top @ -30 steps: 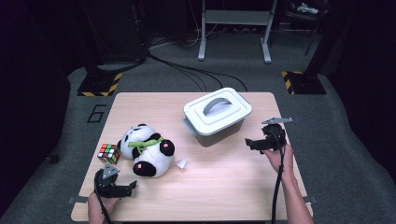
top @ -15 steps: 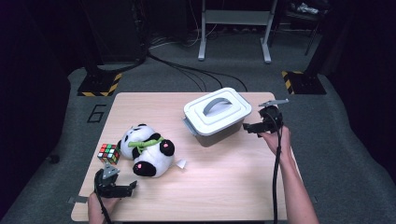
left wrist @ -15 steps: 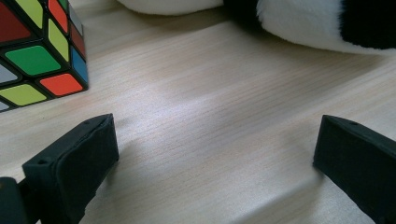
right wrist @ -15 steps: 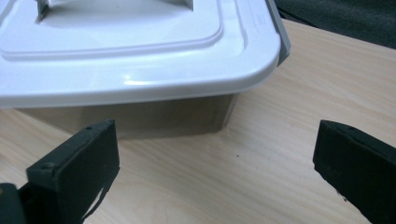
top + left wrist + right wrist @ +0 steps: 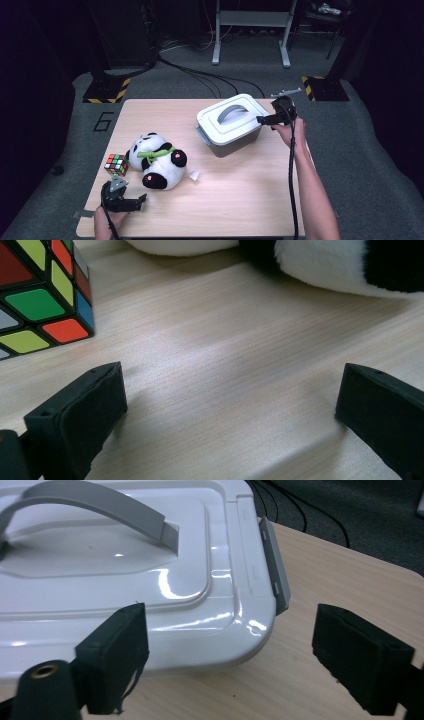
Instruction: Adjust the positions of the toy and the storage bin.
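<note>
I am bringing my right tongs [image 5: 266, 119] to the near right corner of the white lidded box [image 5: 231, 125] at the desk's [image 5: 240, 200] far right, their jaws narrowing but apart, nothing between them yet. The grey side latch [image 5: 276, 570] (1 clip at this end) is sitting just ahead, so I am judging that I should straddle it squarely, not the slick lid. My left tongs [image 5: 131, 202] are resting apart by the cube [image 5: 116, 164] and panda [image 5: 156, 167].
</note>
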Tool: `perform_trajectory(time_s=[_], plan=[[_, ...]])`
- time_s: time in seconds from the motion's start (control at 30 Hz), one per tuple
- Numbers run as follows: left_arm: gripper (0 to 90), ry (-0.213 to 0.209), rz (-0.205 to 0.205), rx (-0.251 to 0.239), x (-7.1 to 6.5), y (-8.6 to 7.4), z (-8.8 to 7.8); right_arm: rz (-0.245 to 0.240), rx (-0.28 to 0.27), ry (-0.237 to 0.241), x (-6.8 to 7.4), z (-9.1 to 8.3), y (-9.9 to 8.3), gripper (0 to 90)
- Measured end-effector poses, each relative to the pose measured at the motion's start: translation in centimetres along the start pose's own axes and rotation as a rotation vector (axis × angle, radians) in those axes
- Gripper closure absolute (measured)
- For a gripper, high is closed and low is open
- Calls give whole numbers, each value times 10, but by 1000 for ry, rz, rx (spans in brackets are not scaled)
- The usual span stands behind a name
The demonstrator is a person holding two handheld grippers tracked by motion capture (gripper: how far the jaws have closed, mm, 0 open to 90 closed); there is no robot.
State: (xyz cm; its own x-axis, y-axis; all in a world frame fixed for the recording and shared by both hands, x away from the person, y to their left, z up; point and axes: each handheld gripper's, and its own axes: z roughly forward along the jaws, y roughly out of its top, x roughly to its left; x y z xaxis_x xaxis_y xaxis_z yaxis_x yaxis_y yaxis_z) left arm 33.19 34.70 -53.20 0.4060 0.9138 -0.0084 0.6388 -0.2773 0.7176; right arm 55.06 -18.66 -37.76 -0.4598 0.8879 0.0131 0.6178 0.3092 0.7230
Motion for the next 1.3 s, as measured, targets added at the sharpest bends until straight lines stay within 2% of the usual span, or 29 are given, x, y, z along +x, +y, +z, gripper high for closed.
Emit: perform_trajectory(time_s=[0.13,0.27,0.53,0.7,0.87,1.03,1.2,1.3], plan=[[0,0,-1,-1,0,0,0,20,29,-14,-5,14,6,312],[0,0,-1,0,0,0,0,28,44,-26,-7,23,10,428],[0,0,-2,-1,0,0,0,72,40,-17,-15,26,14,652],[0,0,-2,-1,0,0,0,95,47,-16,-15,24,13,660],[0,0,-2,-1,0,0,0,96,69,-46,-9,21,13,668],[0,1,-2,-2,0,0,0,127,89,-62,-3,16,11,668],[0,1,-4,-3,0,0,0,121,84,-75,6,10,3,667],[0,0,-3,-2,0,0,0,141,80,-74,9,4,-3,665]])
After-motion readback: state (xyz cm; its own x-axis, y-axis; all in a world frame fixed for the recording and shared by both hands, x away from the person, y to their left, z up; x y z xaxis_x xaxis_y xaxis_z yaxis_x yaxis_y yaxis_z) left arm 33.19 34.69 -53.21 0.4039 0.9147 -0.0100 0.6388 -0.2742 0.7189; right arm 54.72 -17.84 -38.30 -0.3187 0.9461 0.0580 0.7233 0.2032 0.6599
